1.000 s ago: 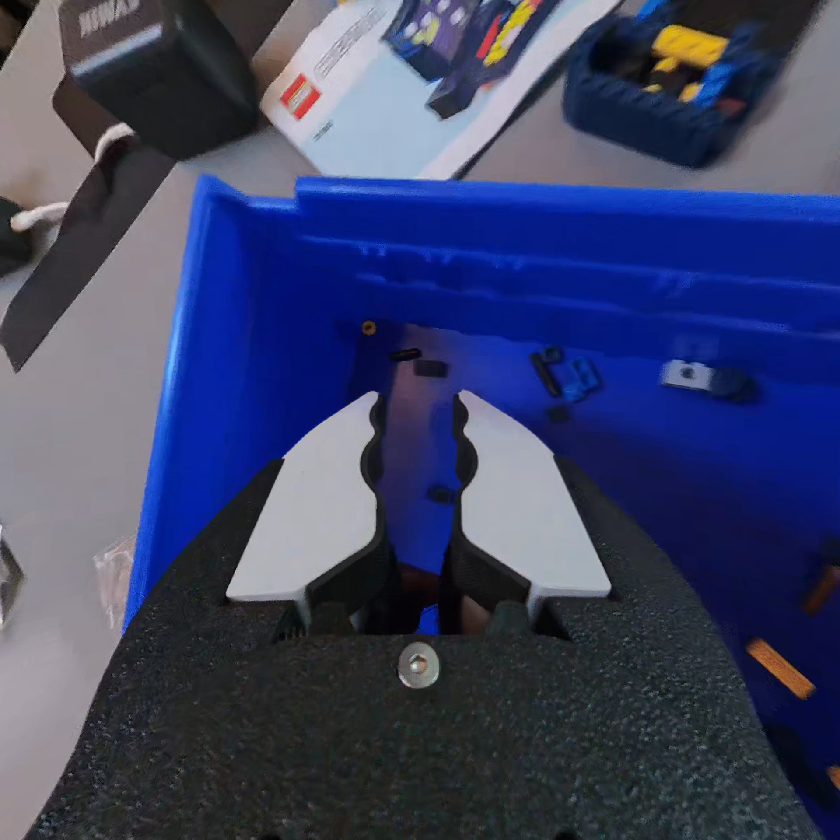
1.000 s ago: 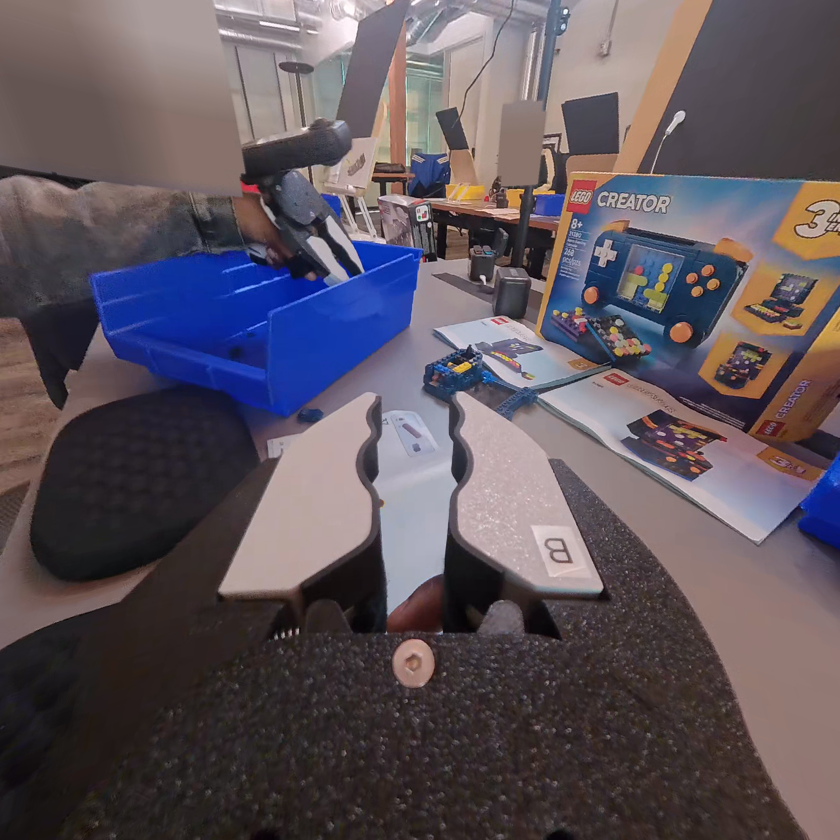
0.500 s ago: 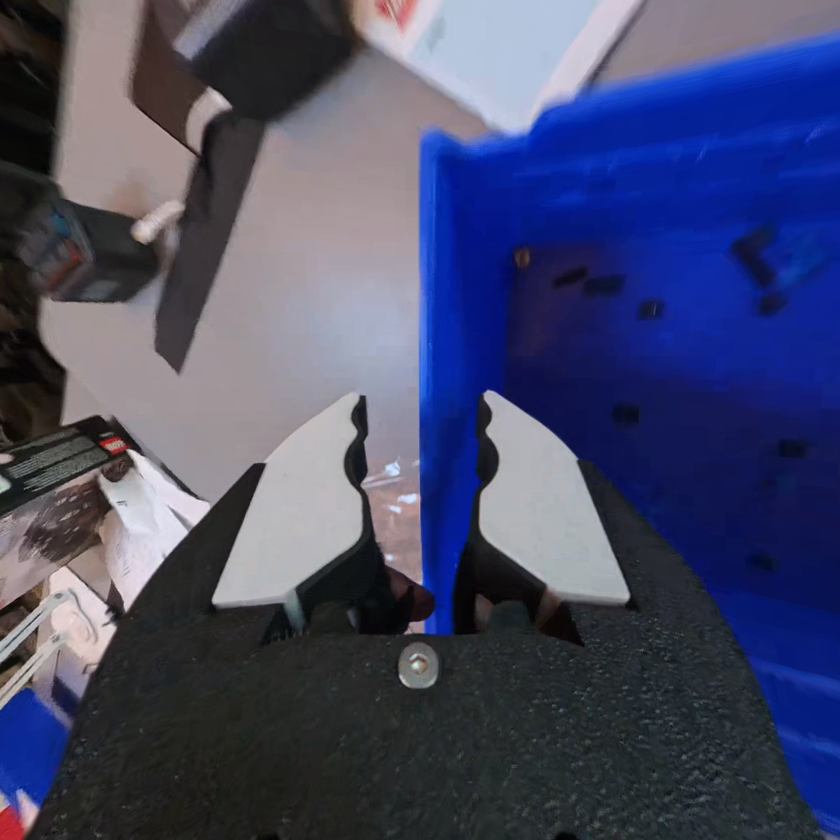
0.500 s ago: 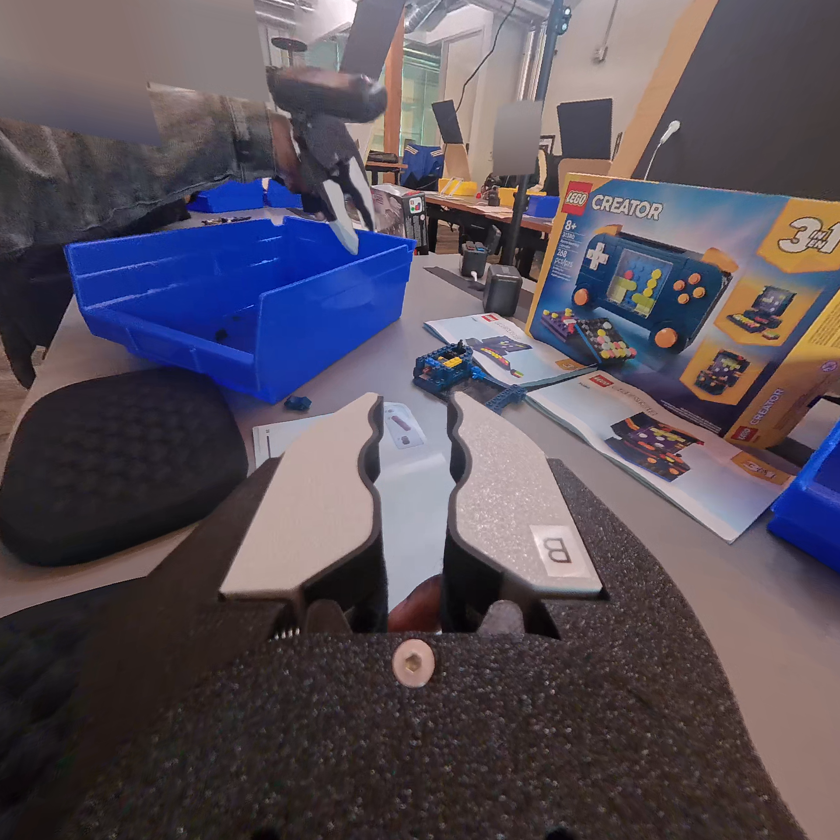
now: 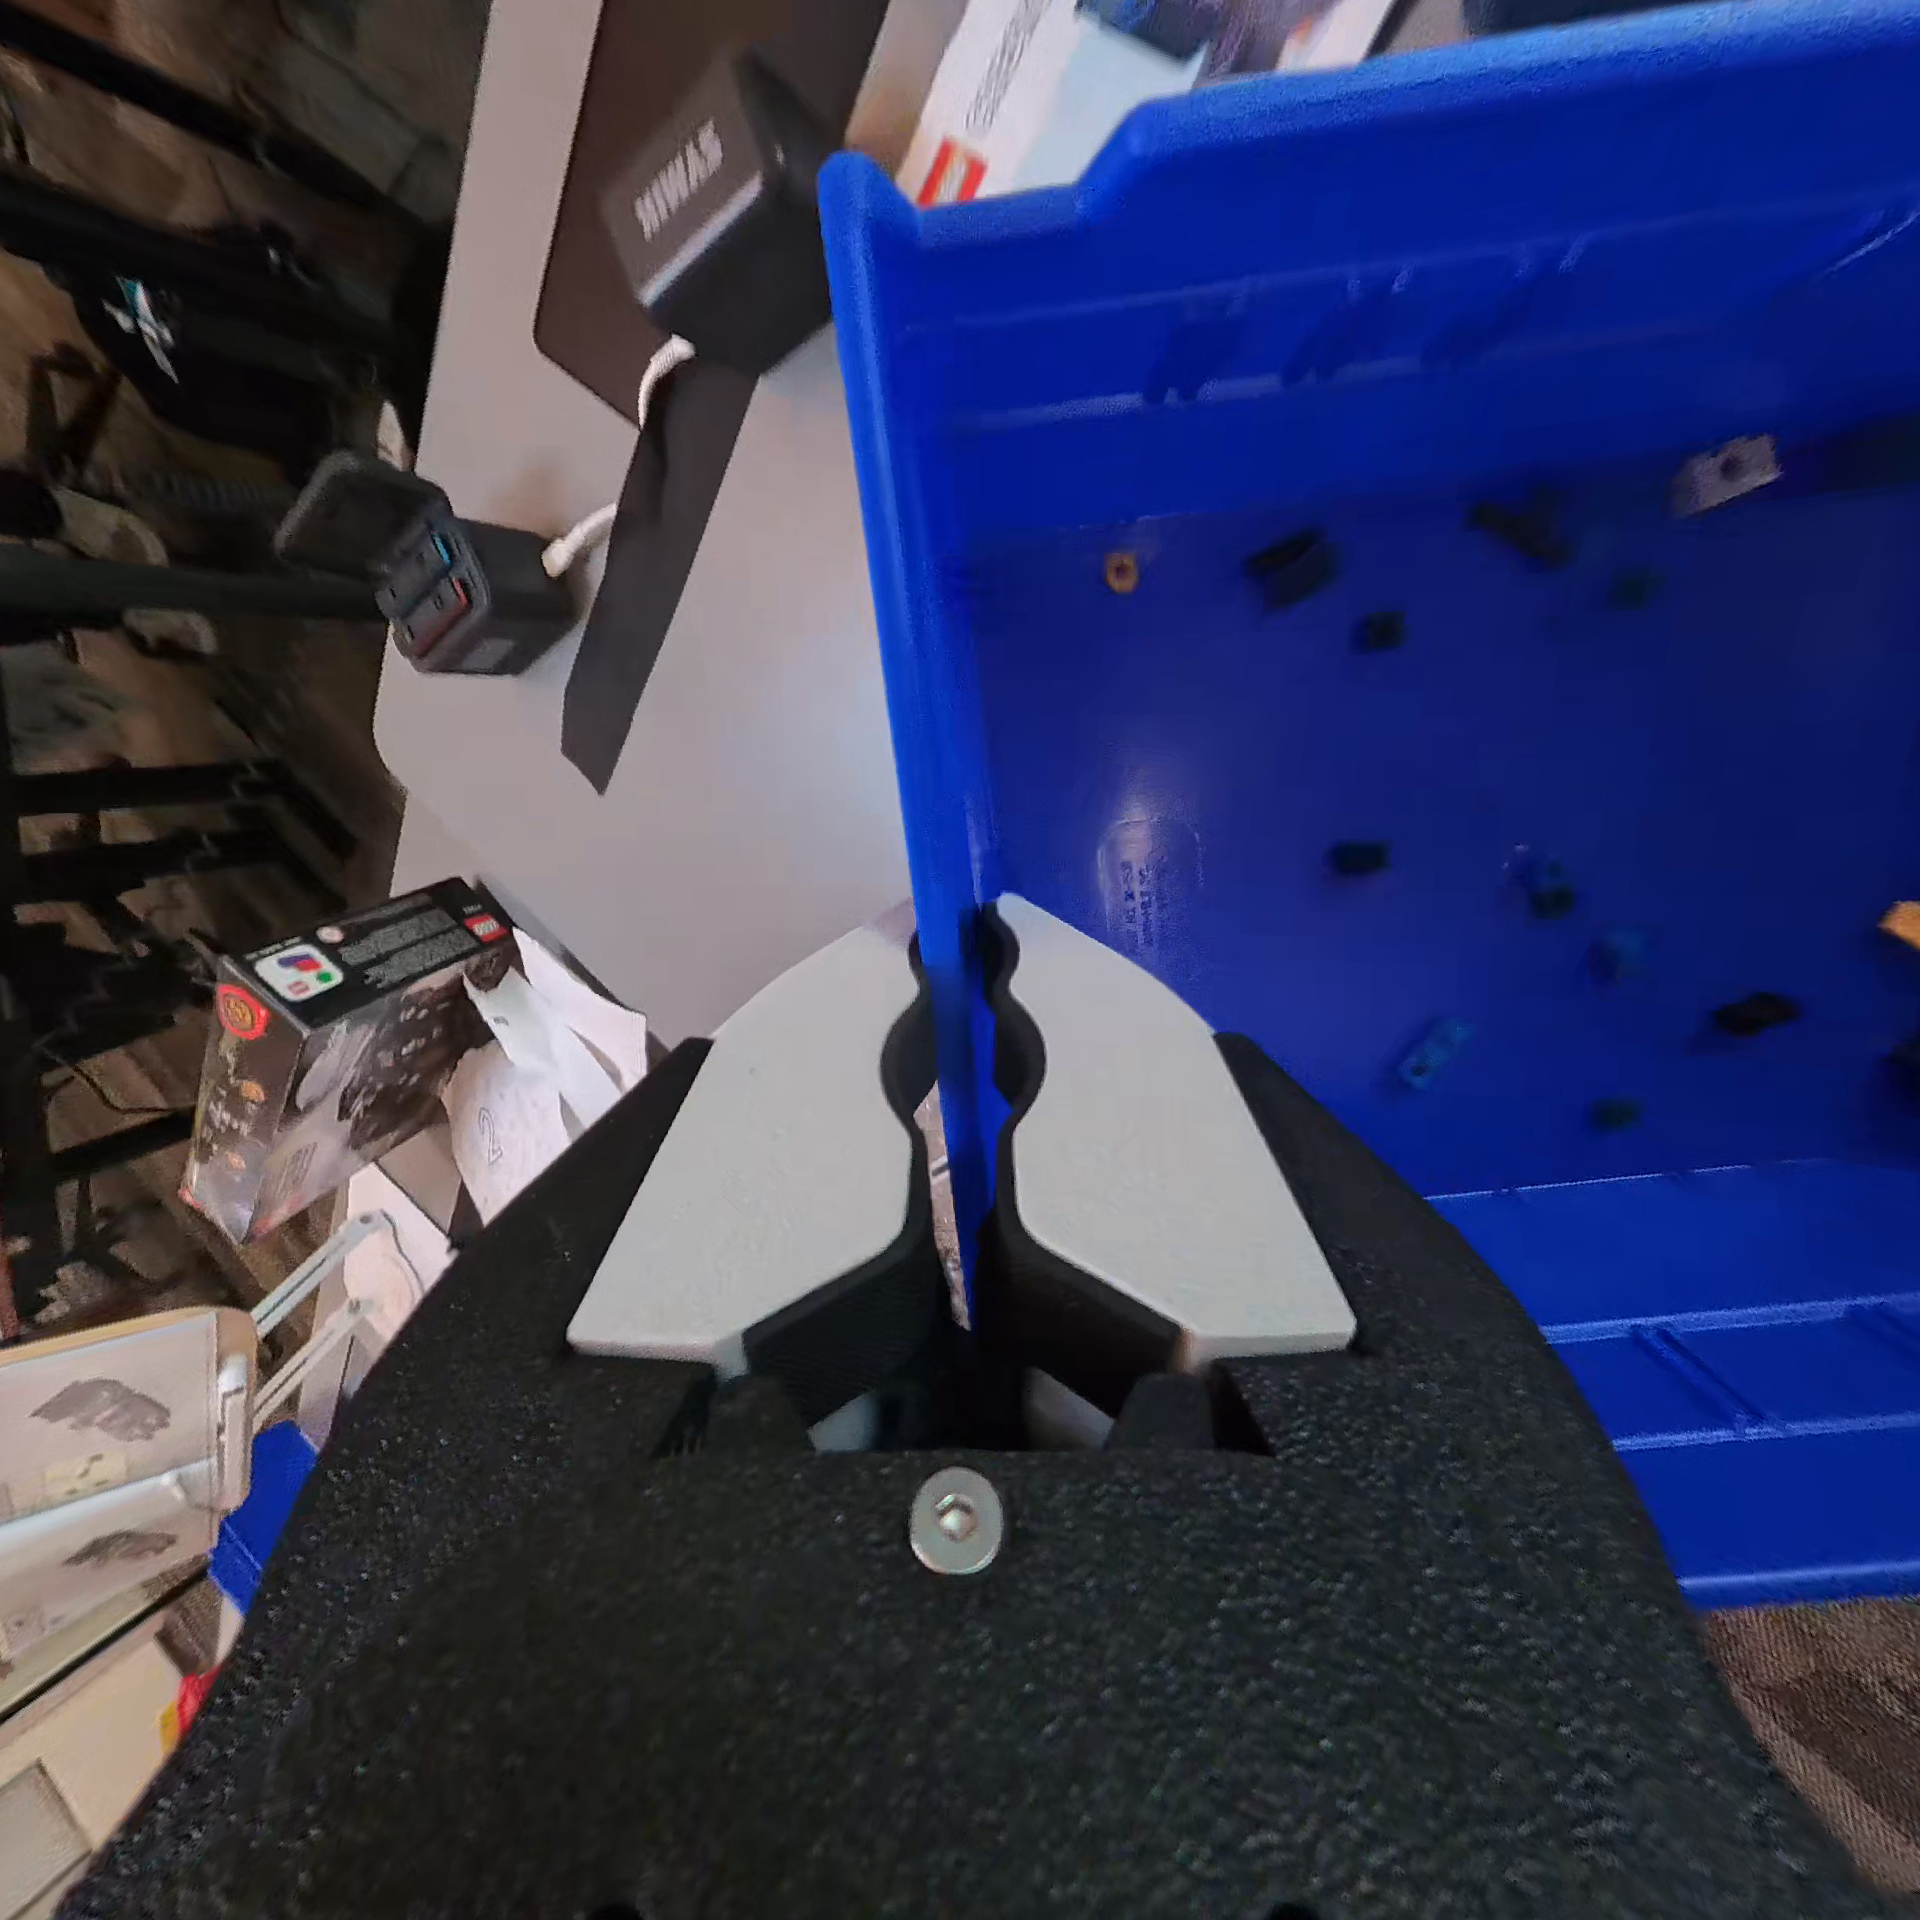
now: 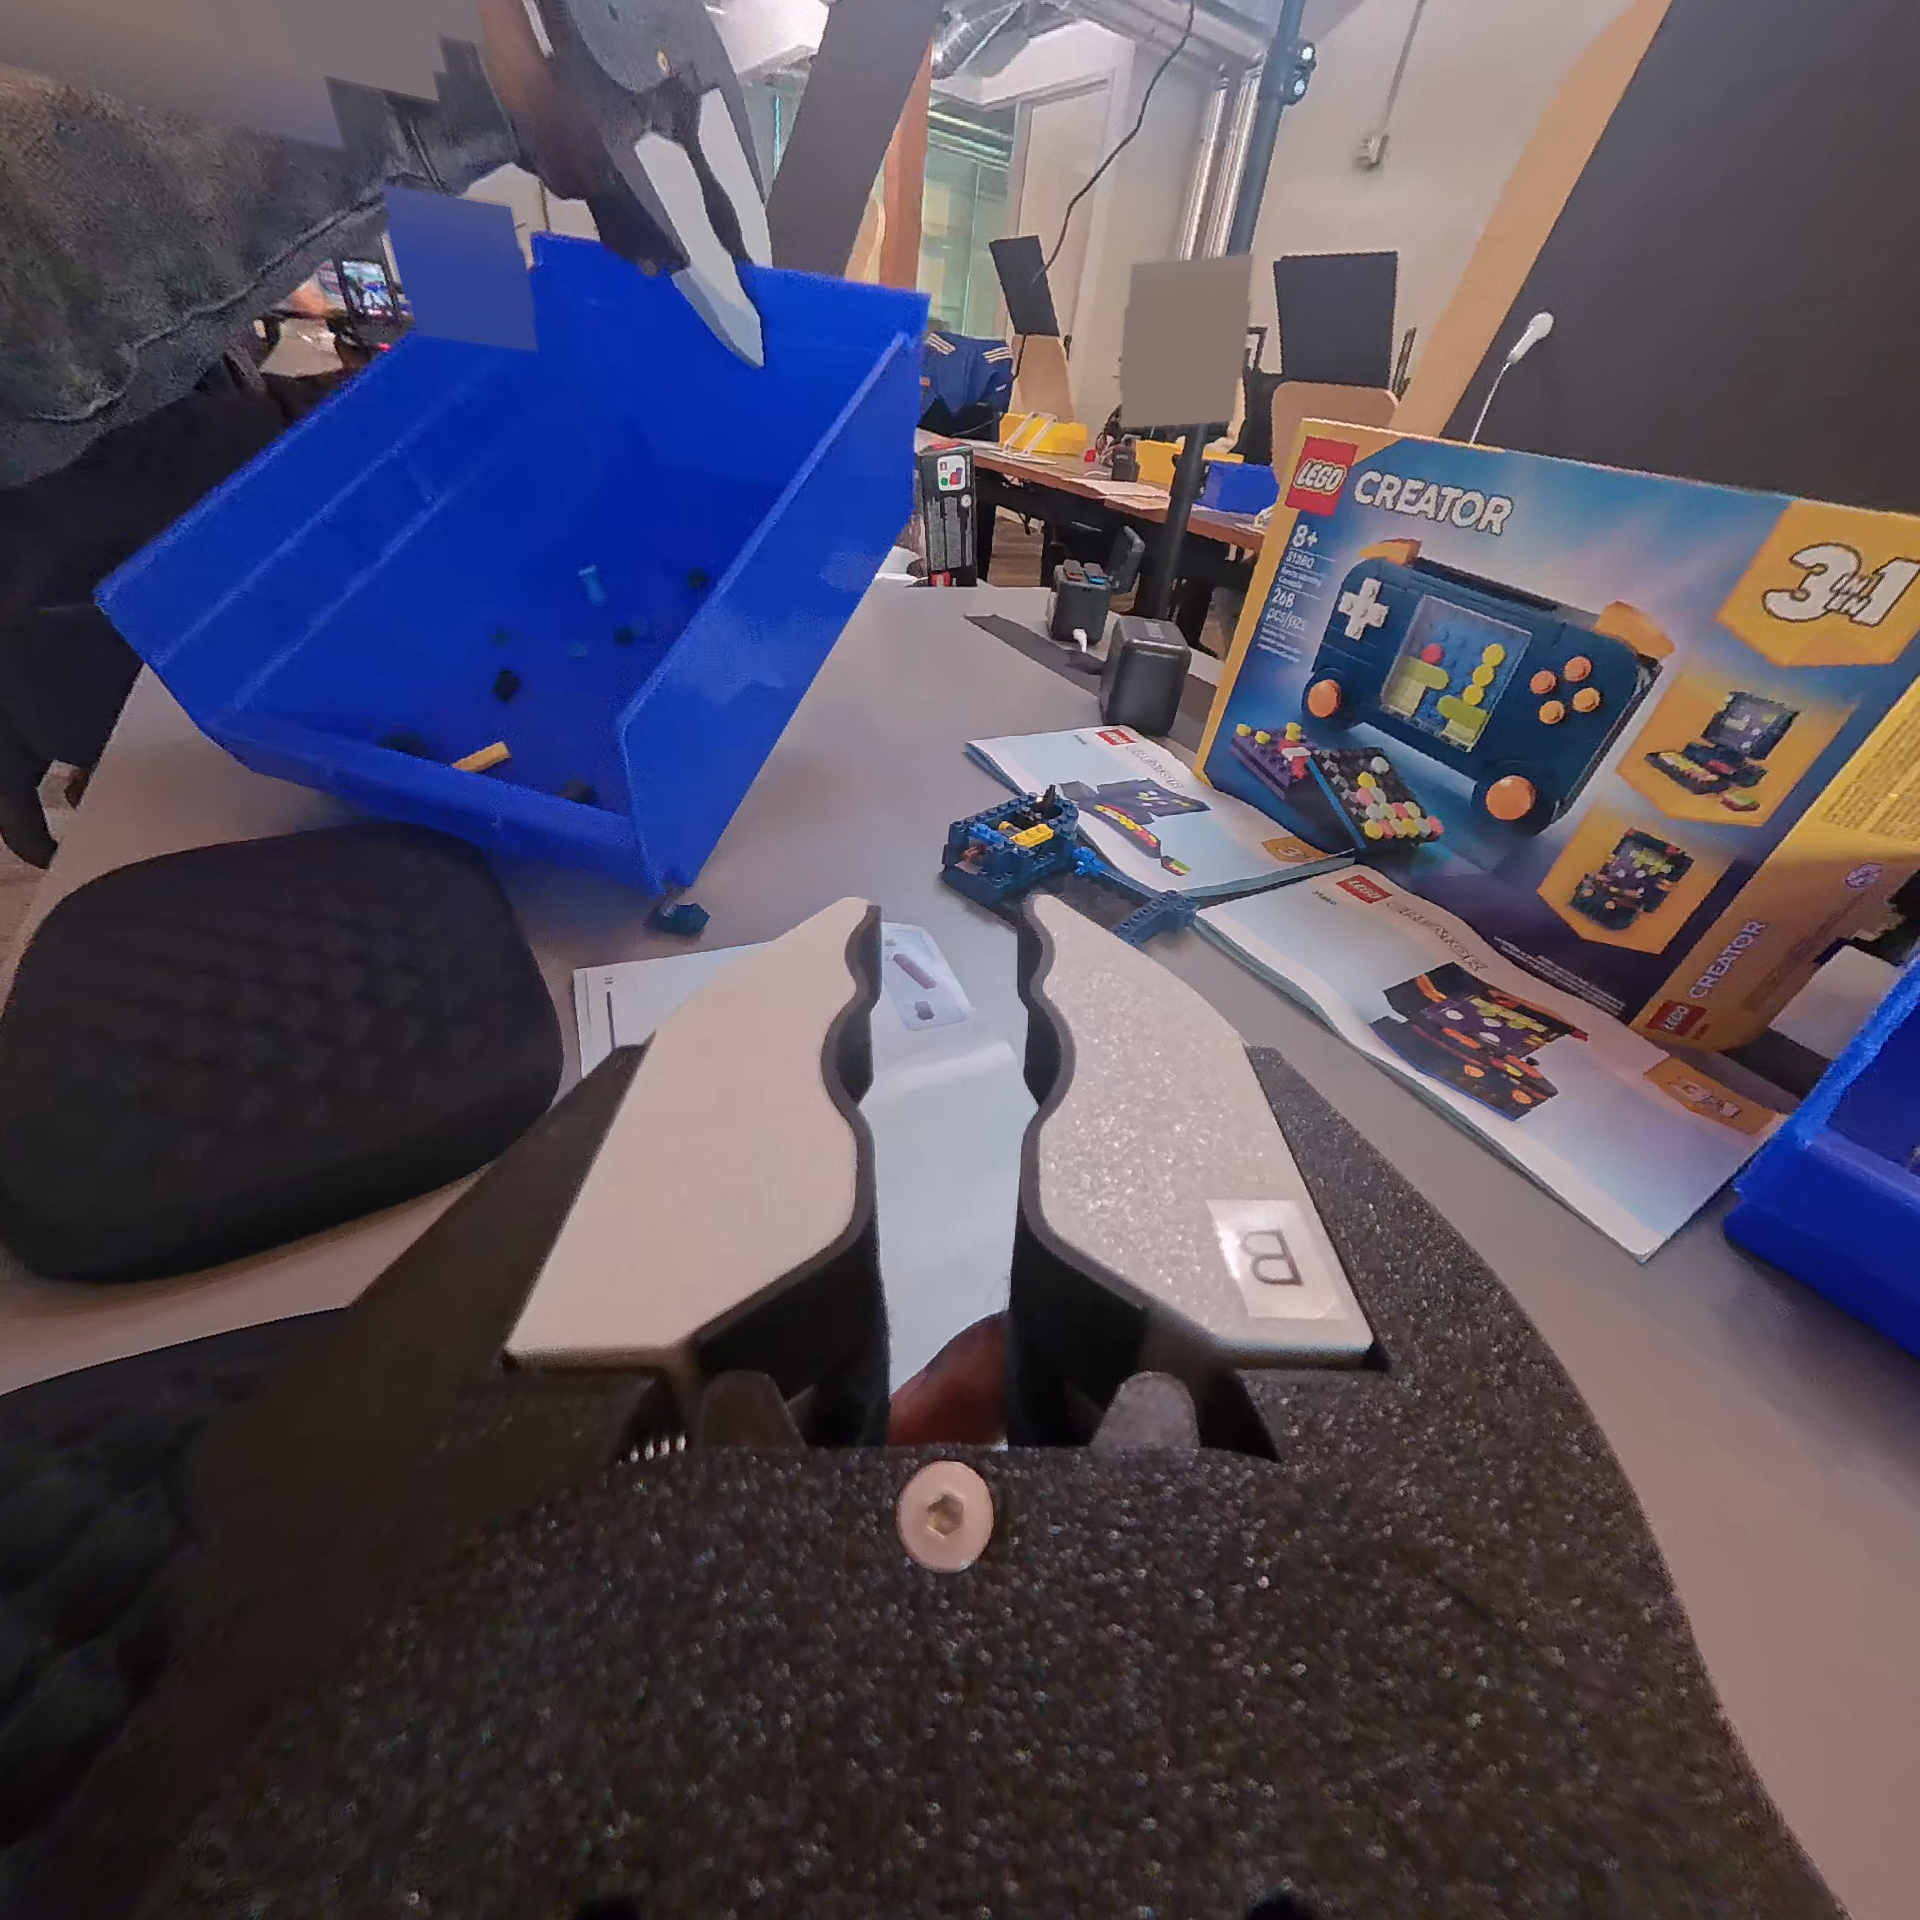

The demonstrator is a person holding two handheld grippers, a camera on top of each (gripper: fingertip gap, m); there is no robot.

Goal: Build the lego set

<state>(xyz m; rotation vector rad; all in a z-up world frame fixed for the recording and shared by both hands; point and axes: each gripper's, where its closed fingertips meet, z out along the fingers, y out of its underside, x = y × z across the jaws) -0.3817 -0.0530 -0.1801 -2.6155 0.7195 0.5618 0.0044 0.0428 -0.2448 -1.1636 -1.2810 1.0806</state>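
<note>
Two pale fingers point(image 5: 1122, 1091) of the left gripper point(image 5: 956, 935) are closed on the side wall of the blue plastic bin point(image 5: 1455, 312), one pad inside and one outside, and the bin is tipped up on the grey tabletop point(image 6: 883, 707) with small loose bricks point(image 5: 1538, 883) scattered on its floor. The right gripper point(image 6: 945, 925) hangs partly open and empty over a white instruction sheet point(image 6: 935, 1039), near a small blue brick model point(image 6: 1013, 842), open booklets point(image 6: 1403, 987) and a colourful toy box point(image 6: 1558, 675).

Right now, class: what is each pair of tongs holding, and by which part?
Left tongs clamp the blue bin by its side wall's rim, tilting it. Right tongs hold nothing.
</note>
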